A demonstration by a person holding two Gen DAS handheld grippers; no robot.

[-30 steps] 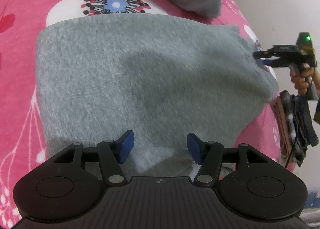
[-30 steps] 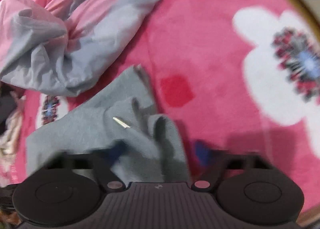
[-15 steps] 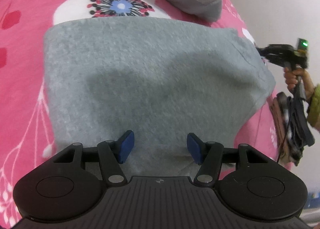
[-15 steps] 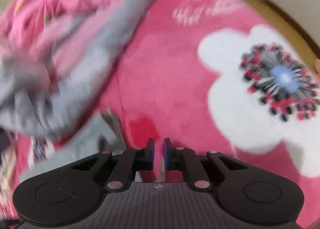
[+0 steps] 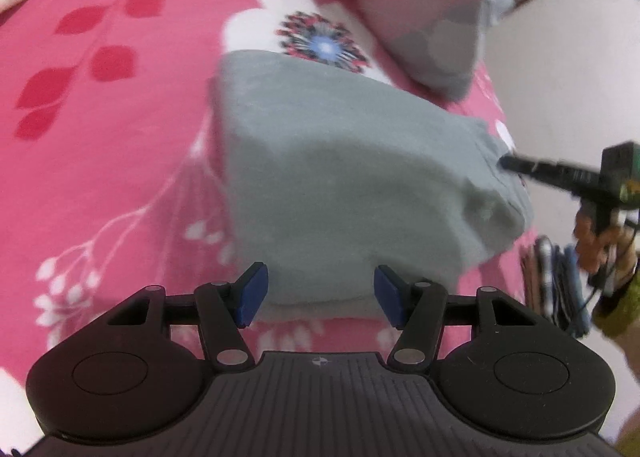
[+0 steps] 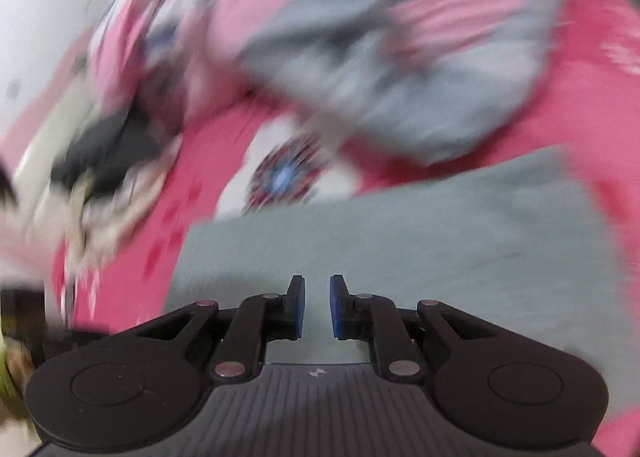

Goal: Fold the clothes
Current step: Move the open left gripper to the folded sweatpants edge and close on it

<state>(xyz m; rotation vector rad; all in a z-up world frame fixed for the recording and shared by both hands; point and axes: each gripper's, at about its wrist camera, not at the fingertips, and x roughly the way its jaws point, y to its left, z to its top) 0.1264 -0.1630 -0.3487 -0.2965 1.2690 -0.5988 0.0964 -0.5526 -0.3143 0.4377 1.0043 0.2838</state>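
Grey garment [image 5: 352,177] lies folded, thick and smooth, on pink blanket [image 5: 100,145].

Both wrist cameras looked steeply down along their own fingers, close above a pink floral blanket [image 5: 120,177]. The left view faced the grey garment [image 5: 340,177] from its near edge; the right view, badly blurred, crossed the same garment [image 6: 400,249]. Both caught the blue-centred flower print [image 5: 324,45].
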